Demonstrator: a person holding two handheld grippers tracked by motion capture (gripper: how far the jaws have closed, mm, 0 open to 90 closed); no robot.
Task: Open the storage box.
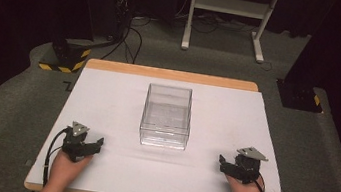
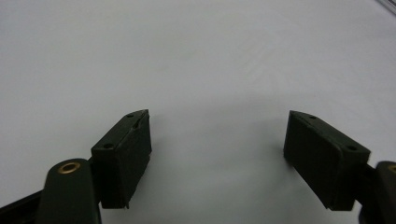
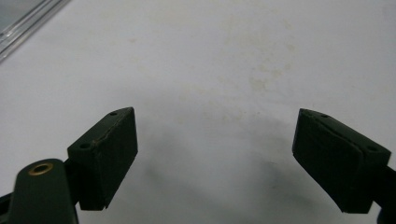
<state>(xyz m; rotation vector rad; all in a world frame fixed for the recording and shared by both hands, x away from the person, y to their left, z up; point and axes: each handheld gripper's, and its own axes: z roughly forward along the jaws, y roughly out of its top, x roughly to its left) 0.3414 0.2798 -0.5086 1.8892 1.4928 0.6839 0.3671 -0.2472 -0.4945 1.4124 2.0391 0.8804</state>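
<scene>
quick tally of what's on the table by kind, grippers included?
Clear plastic box: 1
Handheld grippers: 2, the left gripper and the right gripper, both with jaws apart and nothing between them
White table cover: 1
Total: 4

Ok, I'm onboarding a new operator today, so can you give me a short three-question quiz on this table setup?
1. True or false: the clear plastic box holds an object.
2. Which gripper is shut? A) left gripper B) right gripper C) neither
3. Fill in: the box stands on the white table, ____ the two grippers and farther from the person.

Key: 1 false, the box looks empty. 2 C, both sets of jaws stand wide apart. 3 between.
</scene>
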